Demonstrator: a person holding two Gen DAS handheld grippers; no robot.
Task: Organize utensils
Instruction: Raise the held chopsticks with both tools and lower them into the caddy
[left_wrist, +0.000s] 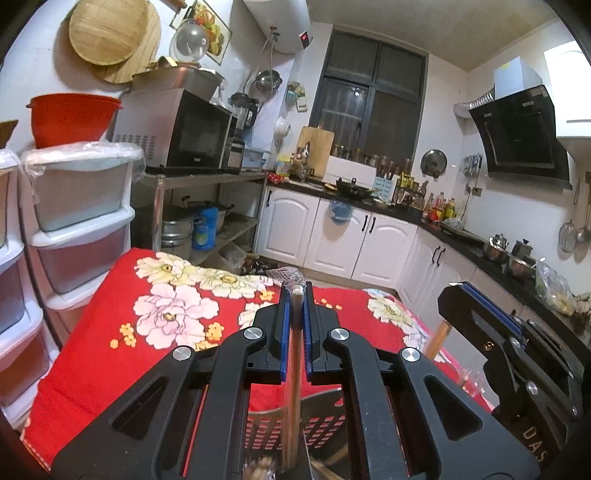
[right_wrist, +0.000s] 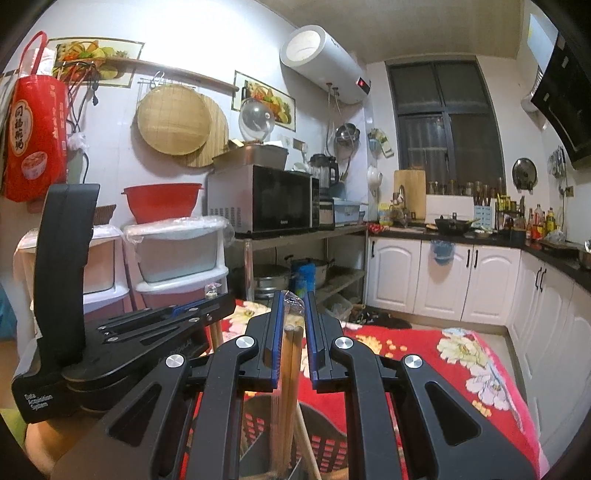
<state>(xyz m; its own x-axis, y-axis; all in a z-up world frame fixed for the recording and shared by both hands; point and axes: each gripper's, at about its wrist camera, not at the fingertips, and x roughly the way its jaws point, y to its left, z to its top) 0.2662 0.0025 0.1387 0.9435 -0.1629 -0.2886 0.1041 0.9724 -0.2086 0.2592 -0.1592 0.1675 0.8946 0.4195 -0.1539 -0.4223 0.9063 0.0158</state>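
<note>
- Left gripper (left_wrist: 294, 295) clamped tight on wooden chopsticks (left_wrist: 293, 387) in clear wrap, upright
- Right gripper (right_wrist: 294, 306) pinching second wrapped chopstick bundle (right_wrist: 290, 354) — narrow gap
- Both bundles reaching down into dark slotted basket (left_wrist: 325, 421) on red floral cloth (left_wrist: 122, 295)

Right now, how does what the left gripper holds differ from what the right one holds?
The left gripper pinches one slim wooden stick, plastic-wrapped at its tip, fingers nearly together. The right gripper clamps a thicker chopstick bundle, fingers wider apart. Both are wooden, upright, and hang into the black slotted basket.
</note>
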